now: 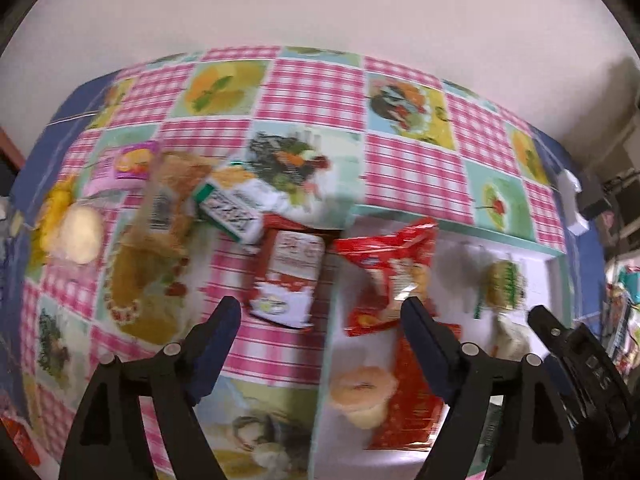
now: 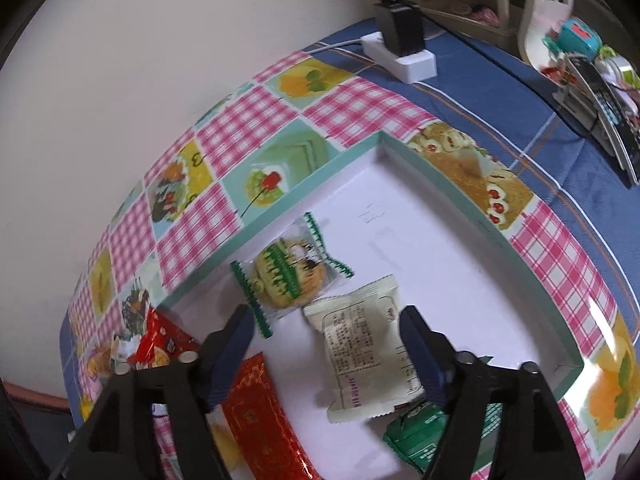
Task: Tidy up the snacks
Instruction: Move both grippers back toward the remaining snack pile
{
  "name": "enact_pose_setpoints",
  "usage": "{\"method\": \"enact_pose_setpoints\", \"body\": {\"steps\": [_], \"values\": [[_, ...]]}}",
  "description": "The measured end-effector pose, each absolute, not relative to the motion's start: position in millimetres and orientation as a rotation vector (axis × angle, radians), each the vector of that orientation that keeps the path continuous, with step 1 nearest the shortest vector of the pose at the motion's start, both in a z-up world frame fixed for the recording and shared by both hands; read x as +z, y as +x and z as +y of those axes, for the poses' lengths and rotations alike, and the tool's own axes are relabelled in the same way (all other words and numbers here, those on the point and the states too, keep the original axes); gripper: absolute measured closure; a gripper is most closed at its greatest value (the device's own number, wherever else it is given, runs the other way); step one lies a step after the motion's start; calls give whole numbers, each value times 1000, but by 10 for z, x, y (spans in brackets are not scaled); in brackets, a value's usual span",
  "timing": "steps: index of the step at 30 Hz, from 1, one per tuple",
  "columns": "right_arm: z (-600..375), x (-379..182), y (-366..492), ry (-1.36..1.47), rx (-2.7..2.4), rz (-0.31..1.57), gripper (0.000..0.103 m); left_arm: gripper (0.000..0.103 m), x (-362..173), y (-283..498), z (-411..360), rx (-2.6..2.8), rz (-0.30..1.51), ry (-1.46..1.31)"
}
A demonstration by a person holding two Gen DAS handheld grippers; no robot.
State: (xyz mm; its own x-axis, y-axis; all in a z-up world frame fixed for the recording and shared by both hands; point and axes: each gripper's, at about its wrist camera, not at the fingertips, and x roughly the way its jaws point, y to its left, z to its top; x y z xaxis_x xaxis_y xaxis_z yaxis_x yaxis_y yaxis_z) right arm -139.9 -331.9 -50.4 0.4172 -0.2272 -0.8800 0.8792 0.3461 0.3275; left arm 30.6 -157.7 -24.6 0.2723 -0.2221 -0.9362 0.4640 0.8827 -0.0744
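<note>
Left gripper (image 1: pixel 320 312): jaws spread wide apart, nothing held between them. It is held above the patterned tablecloth (image 1: pixel 316 88), straddling the left wall of the tray (image 1: pixel 520 248). A red-and-white carton (image 1: pixel 290 276) is seen lying on the cloth just ahead of the gap, outside the tray. Further left on the cloth, a green-and-white packet (image 1: pixel 230 208), a tan wrapped snack (image 1: pixel 168 208), a pink-purple packet (image 1: pixel 132 160) and a pale round item (image 1: pixel 80 232) are noted; detail is lost to motion blur. Inside the tray, a red snack bag (image 1: pixel 394 264) is seen against the near-left corner, with a peach-coloured cup (image 1: pixel 362 394) and a red foil packet (image 1: pixel 412 396) close to the right finger.

Right gripper (image 2: pixel 326 320): jaws also wide apart, empty, held over the white tray floor (image 2: pixel 420 240). A cream sachet (image 2: pixel 364 356) with printed text lies flat directly ahead between the fingers. A clear-wrapped cookie with green trim (image 2: pixel 290 276) lies just beyond, touching or nearly touching the sachet. The red foil packet (image 2: pixel 264 420) lies below the left finger; a green packet (image 2: pixel 420 432) lies partly under the right finger.

Outside the tray, a white power strip (image 2: pixel 400 56) with a black adapter is seen on blue cloth (image 2: pixel 500 92).
</note>
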Motion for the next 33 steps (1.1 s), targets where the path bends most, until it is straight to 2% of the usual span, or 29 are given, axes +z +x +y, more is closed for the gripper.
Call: {"method": "enact_pose_setpoints", "body": {"steps": [1,3,6,8,22,33], "values": [[-3294,-499,-1374,925,-834,848,7,20,-253,322,-1551,-454,1209,233],[-3247,-487,-1337,898,-827,853,0,20,-272,358,-1462,-415,1200,235],[-3171,-457,-1283,856,-814,851,0,17,-305,412,-1347,-373,1202,226],[-3112,-437,-1246,829,-803,850,0,7,-314,435,-1275,-358,1199,217],[-2616,-272,-931,644,-677,819,0,6,-188,473,-1080,-324,1132,254],[-2408,-178,-827,638,-623,798,0,6,25,706,-637,-240,1103,188]]}}
